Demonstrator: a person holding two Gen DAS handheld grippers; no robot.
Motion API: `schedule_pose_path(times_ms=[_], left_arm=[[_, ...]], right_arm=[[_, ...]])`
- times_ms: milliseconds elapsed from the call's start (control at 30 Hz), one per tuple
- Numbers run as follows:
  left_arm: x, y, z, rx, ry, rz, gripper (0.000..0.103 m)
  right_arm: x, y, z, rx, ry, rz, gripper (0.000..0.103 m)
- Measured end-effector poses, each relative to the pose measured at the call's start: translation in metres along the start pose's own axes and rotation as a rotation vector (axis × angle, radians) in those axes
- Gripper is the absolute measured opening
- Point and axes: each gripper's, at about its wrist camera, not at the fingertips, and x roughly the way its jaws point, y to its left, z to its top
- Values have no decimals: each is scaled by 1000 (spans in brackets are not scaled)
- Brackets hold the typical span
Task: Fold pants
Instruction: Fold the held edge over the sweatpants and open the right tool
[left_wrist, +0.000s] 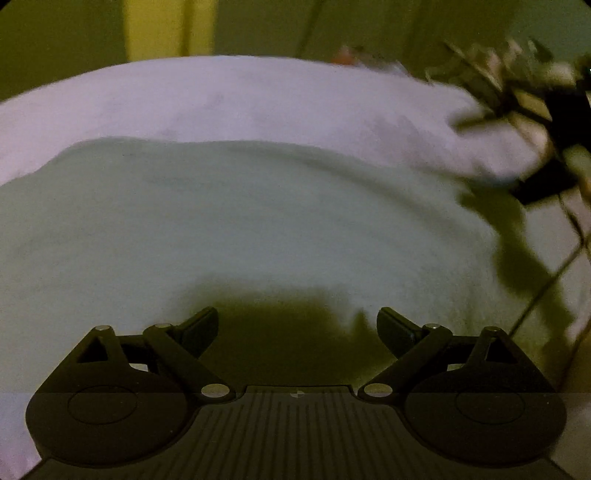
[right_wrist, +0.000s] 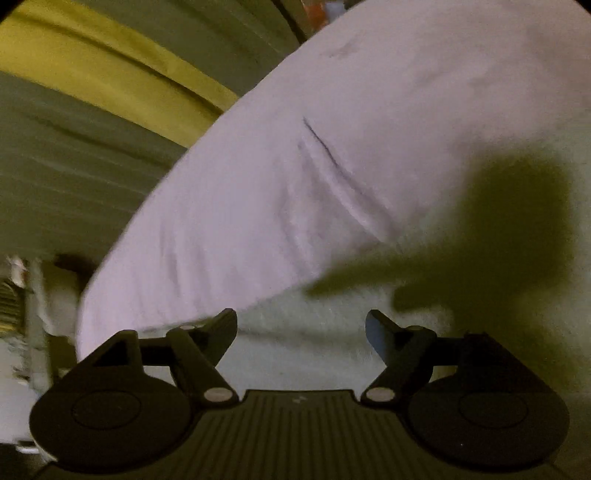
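Left wrist view: left hand-held gripper (left_wrist: 297, 325) at bottom of frame, fingers spread wide, nothing between them, hovering over pale grey-green cloth, probably the pants (left_wrist: 240, 229), which fills the middle of the frame. Its shadow falls on the cloth just ahead of the fingers. Beyond the pants, across the upper half, a white sheet-covered surface (left_wrist: 221, 99); cannot tell if bed or table. Right edge of frame: blurred dark object, likely the other gripper (left_wrist: 546, 147), state unreadable there. Right wrist view: right hand-held gripper (right_wrist: 301, 326) at bottom, fingers also wide apart and holding nothing. Pale pants (right_wrist: 332, 332) lie at lower centre and right, under and ahead of the fingers, with a dark shadow across them. White surface (right_wrist: 295, 184) with creases runs diagonally through the centre. Yellow band (right_wrist: 110, 81) in upper left background. Both views motion-blurred.
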Motion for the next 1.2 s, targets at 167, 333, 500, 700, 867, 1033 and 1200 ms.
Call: schedule_pose_path(times_ms=[167, 333, 500, 700, 867, 1033, 1200], left_arm=[[26, -35, 1, 124, 38, 13, 96], [40, -39, -11, 213, 37, 64, 97], [38, -39, -30, 316, 2, 87, 99], [46, -43, -23, 301, 17, 86, 101], [43, -46, -25, 298, 10, 87, 101], [42, -46, -26, 297, 13, 99, 101], [41, -63, -19, 279, 22, 108, 101]], right_arm=[[60, 34, -8, -45, 180, 187, 63], [121, 31, -20, -141, 282, 24, 0], [63, -56, 31, 93, 37, 44, 0], [0, -26, 10, -112, -221, -144, 13], [20, -28, -41, -167, -10, -70, 20], [-28, -102, -28, -47, -187, -244, 0], [-62, -76, -28, -161, -295, -287, 52]])
